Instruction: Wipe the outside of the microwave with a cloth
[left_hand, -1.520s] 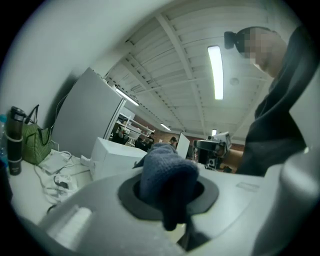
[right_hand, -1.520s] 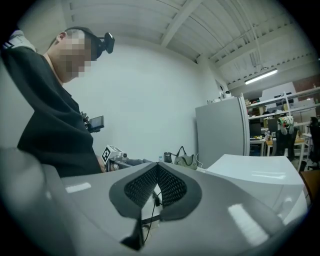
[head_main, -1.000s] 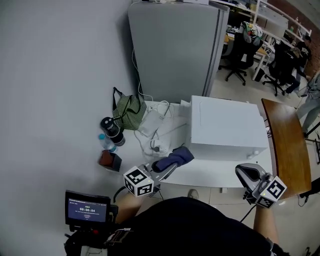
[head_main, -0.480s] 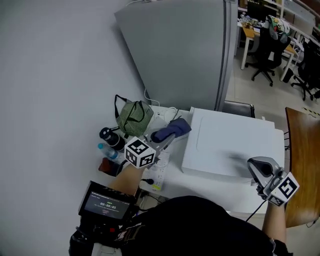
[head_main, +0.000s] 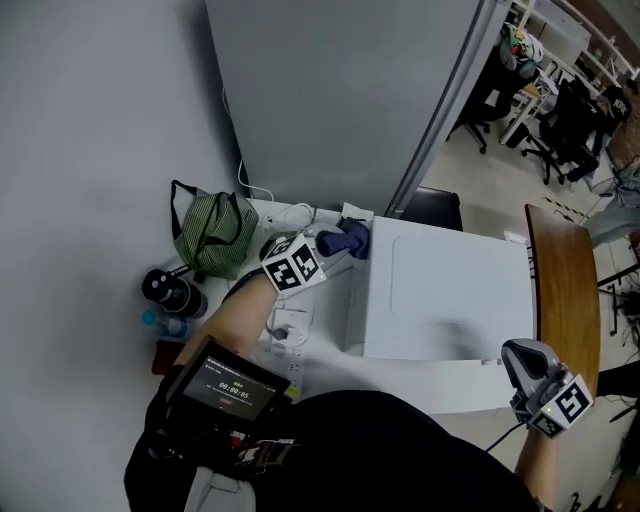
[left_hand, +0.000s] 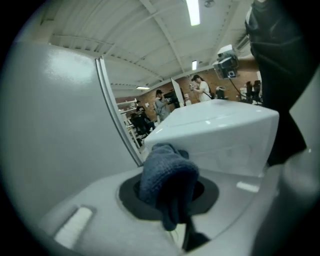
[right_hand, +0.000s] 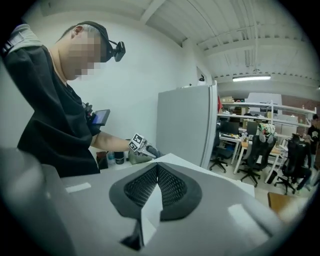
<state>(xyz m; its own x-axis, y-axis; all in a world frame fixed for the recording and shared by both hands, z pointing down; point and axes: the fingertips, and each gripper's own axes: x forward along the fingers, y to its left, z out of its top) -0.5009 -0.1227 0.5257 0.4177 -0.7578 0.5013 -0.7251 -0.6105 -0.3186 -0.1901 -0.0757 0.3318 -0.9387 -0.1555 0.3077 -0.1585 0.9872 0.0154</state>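
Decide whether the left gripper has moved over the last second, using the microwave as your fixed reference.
Yes. The left gripper, holding the cloth, went from the microwave's near left corner to its far left corner.

Location: open-plan office. Evidence: black swivel chairs (head_main: 565, 120) stand at desks (right_hand: 246, 145) with monitors (right_hand: 231, 128), beyond a tall grey partition panel (head_main: 350, 90). Strip lights (right_hand: 251, 78) hang from a bare white beamed ceiling, and wall shelves (right_hand: 270, 106) run over the desks. Several people (left_hand: 202, 89) stand further back. My own white surface (head_main: 400, 378) carries a microwave (head_main: 445, 290) and a striped bag (head_main: 212, 232). A wooden table (head_main: 565, 290) is just beside it.
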